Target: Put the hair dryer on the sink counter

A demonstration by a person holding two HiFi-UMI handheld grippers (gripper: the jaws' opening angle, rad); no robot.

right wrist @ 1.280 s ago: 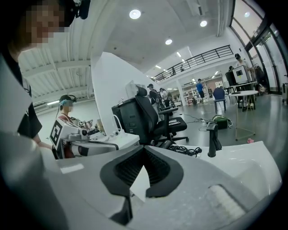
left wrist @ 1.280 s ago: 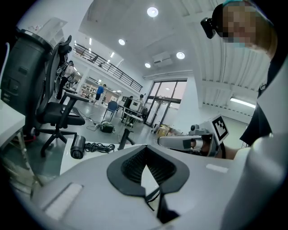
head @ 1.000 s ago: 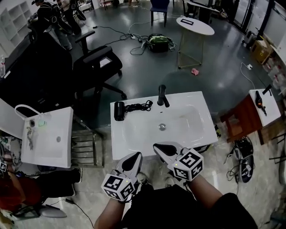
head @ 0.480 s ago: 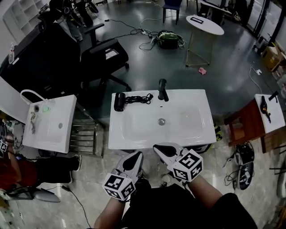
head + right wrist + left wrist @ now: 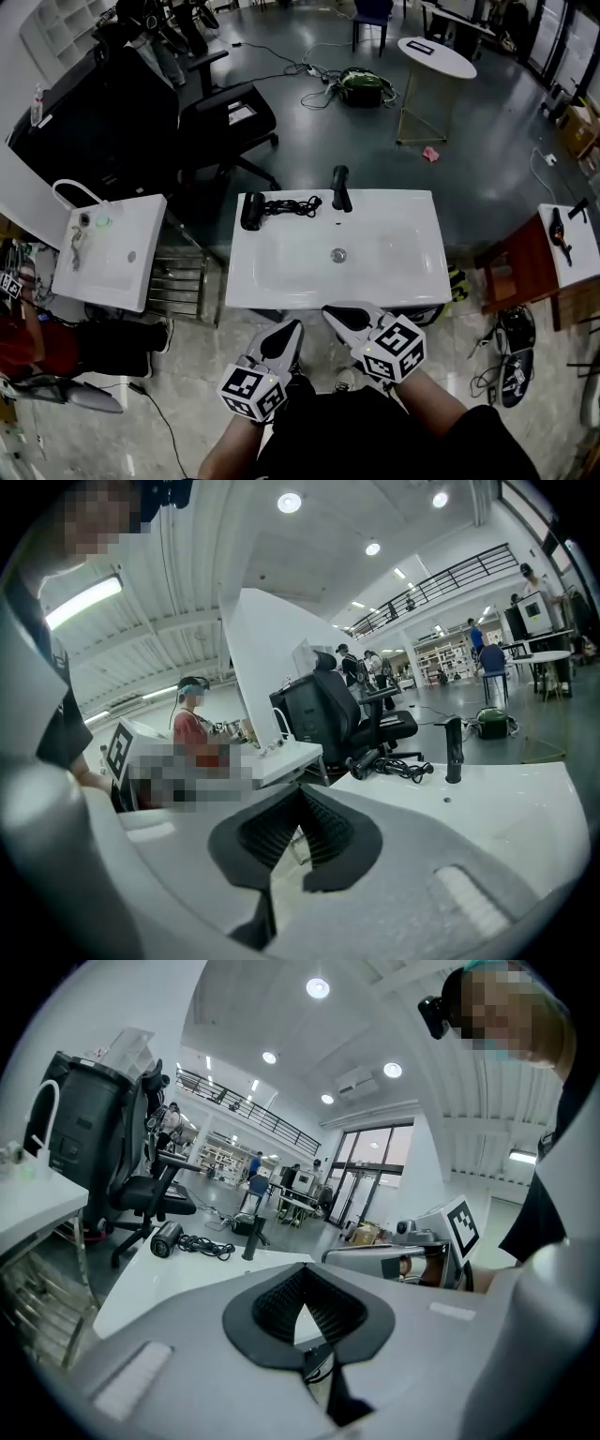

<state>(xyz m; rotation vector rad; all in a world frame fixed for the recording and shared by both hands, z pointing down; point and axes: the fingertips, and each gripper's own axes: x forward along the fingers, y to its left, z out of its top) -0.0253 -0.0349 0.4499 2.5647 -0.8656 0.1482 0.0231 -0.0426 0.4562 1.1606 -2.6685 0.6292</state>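
The black hair dryer lies on the back left corner of the white sink counter, its coiled cord stretched toward the black faucet. Both grippers hang in front of the counter's near edge, well away from the dryer. My left gripper is shut and empty, and my right gripper is shut and empty too. In the left gripper view the hair dryer shows far off past the shut left gripper. The right gripper view has the hair dryer beyond the right gripper.
A second white sink stands to the left with a metal rack between the two. A black office chair is behind the counter, a round white table further back. A wooden stool sits at the right.
The head view has drifted a little, so the counter sits slightly higher and to the left. Both grippers keep their place and stay shut.
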